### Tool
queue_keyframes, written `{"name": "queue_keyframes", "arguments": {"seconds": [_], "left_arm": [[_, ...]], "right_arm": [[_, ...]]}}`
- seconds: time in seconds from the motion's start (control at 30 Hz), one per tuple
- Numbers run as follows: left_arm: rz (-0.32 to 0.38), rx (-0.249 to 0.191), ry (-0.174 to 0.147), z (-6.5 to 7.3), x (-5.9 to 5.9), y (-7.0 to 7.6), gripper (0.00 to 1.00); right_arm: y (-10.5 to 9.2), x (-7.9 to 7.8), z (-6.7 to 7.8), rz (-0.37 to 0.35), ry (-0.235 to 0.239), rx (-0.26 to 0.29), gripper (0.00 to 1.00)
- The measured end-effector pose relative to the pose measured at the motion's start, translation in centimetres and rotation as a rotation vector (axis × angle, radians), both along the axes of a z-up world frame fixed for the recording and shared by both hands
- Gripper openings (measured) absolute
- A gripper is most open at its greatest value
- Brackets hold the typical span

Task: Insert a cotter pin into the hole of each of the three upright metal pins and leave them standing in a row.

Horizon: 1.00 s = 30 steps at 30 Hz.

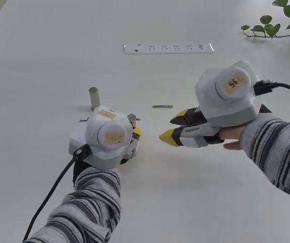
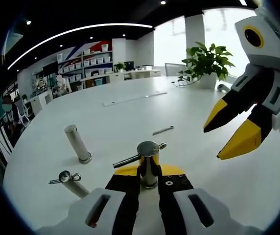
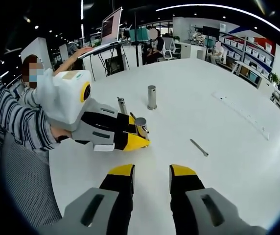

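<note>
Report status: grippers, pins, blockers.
Left gripper shut on upright grey metal pin, cotter pin through its head. Right gripper open, empty. Loose silver cotter pin on white table; bare upright metal pin waiting. Nothing in the way.

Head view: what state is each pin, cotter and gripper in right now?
left gripper: shut on held pin.
held pin: upright, cottered.
near pin: standing, cottered.
far pin: upright, uncottered.
loose cotter: lying flat, unused.
right gripper: open, empty.
</note>
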<state>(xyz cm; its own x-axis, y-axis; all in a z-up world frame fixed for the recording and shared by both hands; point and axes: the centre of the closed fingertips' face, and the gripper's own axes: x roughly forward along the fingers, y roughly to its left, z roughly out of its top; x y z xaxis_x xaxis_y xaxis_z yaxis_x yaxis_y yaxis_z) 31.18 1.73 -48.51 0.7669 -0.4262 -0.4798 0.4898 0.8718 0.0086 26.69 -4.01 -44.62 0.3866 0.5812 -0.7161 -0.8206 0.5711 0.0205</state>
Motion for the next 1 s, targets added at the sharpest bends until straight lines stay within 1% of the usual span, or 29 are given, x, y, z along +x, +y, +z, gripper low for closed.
{"name": "queue_keyframes", "arguments": {"seconds": [0.07, 0.17, 0.27, 0.33, 0.4, 0.43, 0.5, 0.6, 0.63, 0.7, 0.83, 0.9, 1.0], "left_arm": [[0.011, -0.015, 0.004, 0.1, 0.0, 0.0, 0.10], [0.011, -0.024, -0.008, 0.3, 0.1, -0.1, 0.11], [0.017, -0.035, -0.006, 0.5, 0.1, -0.1, 0.12], [0.021, -0.033, 0.004, 0.3, 0.0, 0.0, 0.14], [0.030, -0.036, 0.026, -0.1, -0.3, 0.1, 0.17], [0.032, -0.033, 0.032, -0.2, -0.4, 0.2, 0.17], [0.034, -0.027, 0.039, -0.4, -0.7, 0.3, 0.18], [0.037, -0.036, 0.048, -0.3, -1.1, 0.6, 0.20], [0.036, -0.038, 0.050, -0.2, -1.3, 0.7, 0.22], [0.032, -0.048, 0.040, 0.2, -1.6, 0.8, 0.25], [0.025, -0.065, 0.038, 0.9, -2.4, 1.2, 0.29], [0.034, -0.077, 0.042, 1.0, -2.9, 1.4, 0.32], [0.034, -0.096, 0.047, 1.2, -3.8, 1.6, 0.36]], "right_arm": [[0.0, 0.0, -0.1, -0.002, 0.002, -0.001, 0.24], [-0.2, 0.0, -0.1, -0.010, 0.004, 0.000, 0.25], [-0.3, 0.1, 0.0, -0.020, 0.003, 0.003, 0.25], [-0.3, 0.2, 0.1, -0.026, 0.002, 0.005, 0.26], [-0.3, 0.3, 0.1, -0.030, 0.000, 0.005, 0.26], [-0.3, 0.4, 0.1, -0.031, 0.000, 0.006, 0.26], [-0.2, 0.4, 0.3, -0.033, -0.001, 0.010, 0.27], [-0.2, 0.4, 0.6, -0.039, -0.005, 0.016, 0.28], [-0.1, 0.4, 0.8, -0.042, -0.006, 0.020, 0.28], [0.1, 0.5, 1.2, -0.053, -0.008, 0.045, 0.29], [0.8, 0.7, 2.1, -0.072, -0.001, 0.103, 0.30], [1.1, 0.9, 2.6, -0.074, -0.005, 0.121, 0.31], [1.7, 1.3, 2.9, -0.070, -0.010, 0.128, 0.33]]}}
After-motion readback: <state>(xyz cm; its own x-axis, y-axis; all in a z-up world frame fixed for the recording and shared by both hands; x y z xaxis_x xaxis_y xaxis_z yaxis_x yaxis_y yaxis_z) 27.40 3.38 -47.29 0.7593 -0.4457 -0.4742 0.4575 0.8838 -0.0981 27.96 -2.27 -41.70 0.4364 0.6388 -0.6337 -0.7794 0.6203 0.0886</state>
